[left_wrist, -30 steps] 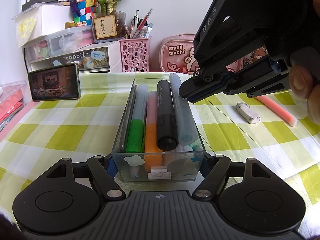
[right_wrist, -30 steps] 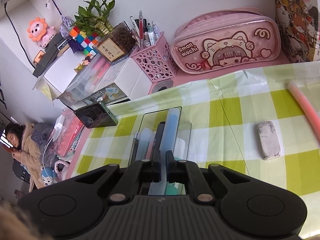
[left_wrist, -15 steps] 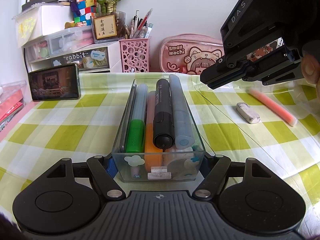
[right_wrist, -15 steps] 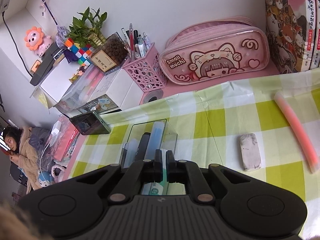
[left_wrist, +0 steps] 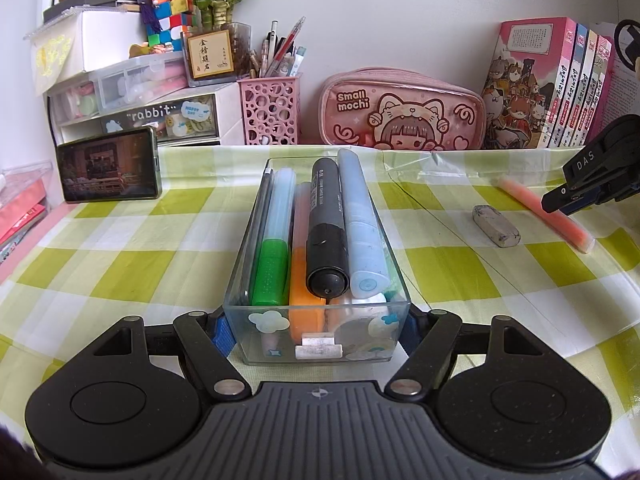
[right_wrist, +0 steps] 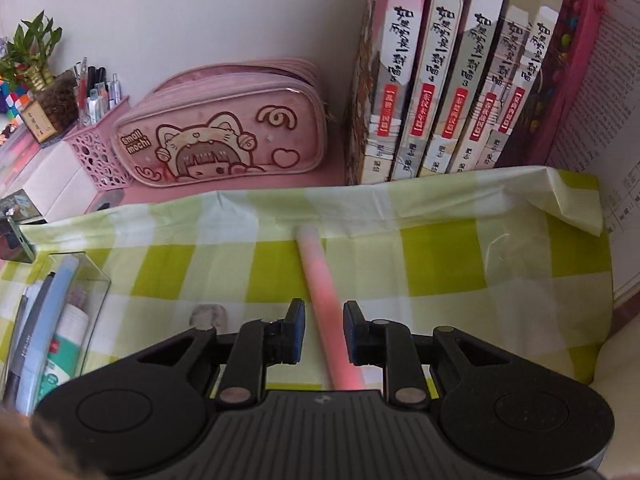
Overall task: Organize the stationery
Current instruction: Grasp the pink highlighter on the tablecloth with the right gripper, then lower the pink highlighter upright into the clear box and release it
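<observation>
My left gripper [left_wrist: 318, 328] clamps the near end of the clear tray [left_wrist: 316, 342] of markers on the checked counter [left_wrist: 120, 240]. My right gripper [right_wrist: 323, 330], jaws just opened to a narrow gap, straddles the pink highlighter [right_wrist: 320, 288] lying flat to the right, pads not touching it; a grey eraser [left_wrist: 496, 231] lies between tray and highlighter.
</observation>
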Motion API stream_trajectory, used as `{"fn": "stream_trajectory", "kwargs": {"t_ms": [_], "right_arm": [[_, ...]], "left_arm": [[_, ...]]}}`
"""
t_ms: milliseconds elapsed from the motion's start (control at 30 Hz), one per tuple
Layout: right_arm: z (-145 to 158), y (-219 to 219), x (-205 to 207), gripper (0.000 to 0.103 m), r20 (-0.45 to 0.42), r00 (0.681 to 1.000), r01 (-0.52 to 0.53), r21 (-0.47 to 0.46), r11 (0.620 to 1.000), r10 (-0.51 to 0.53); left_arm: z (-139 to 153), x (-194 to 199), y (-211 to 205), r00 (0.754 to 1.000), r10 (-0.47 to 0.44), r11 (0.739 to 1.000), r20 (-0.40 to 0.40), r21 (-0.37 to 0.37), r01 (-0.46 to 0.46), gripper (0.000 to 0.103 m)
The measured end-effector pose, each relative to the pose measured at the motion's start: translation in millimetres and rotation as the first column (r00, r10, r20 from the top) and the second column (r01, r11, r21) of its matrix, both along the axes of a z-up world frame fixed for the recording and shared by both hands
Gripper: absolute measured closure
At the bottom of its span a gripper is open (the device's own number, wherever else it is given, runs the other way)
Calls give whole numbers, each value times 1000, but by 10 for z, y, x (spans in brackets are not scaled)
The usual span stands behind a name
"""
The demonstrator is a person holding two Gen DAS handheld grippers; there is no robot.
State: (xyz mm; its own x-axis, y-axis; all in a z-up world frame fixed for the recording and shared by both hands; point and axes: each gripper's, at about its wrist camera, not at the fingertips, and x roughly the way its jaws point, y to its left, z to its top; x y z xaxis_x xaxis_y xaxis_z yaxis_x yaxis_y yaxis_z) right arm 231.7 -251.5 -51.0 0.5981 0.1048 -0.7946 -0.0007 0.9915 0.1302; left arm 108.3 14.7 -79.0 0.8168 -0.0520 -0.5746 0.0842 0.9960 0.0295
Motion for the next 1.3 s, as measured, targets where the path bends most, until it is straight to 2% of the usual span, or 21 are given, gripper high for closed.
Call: {"fn": "stream_trajectory", "kwargs": {"t_ms": [133,233,433,633,833,933,1033,1167,1200,1300], "right_arm": [[-99,75,53,62,-2,999,-41,-66,997,41],[-106,124,66,63,5,999,-39,-81,996,39],[-106,110,53,65,3,1000,10,37,999,-10],[-1,141,-87,65,26,999,36,161,986,-40],[226,379,-236,65,44,999,-19,360,933,4],[286,563,-252,65,25,998,-56,453,890,50],[284,771,-232,65,-20,996,-65,537,841,90],[237,1052,-148,65,-124,981,-32,659,752,150],[243,1120,-131,65,-142,978,-22,661,750,154],[282,1273,-100,65,-159,975,-18,633,774,153]], "left_arm": [[0,0,1,1000,0,1000,0,0,0,30],[0,0,0,1000,0,1000,0,0,0,30],[-1,0,1,1000,0,1000,0,0,0,30],[2,1,2,1000,3,1000,-1,-7,-3,30],[13,3,-17,1000,10,1000,-1,2,-10,30],[12,8,-13,1000,10,1000,0,1,-10,30],[9,2,-9,1000,8,1000,0,-1,-8,30],[8,2,-1,1000,5,1000,0,-2,-5,30],[8,2,0,1000,5,1000,0,-2,-5,30],[8,6,3,1000,4,1000,0,-4,-4,30]]}}
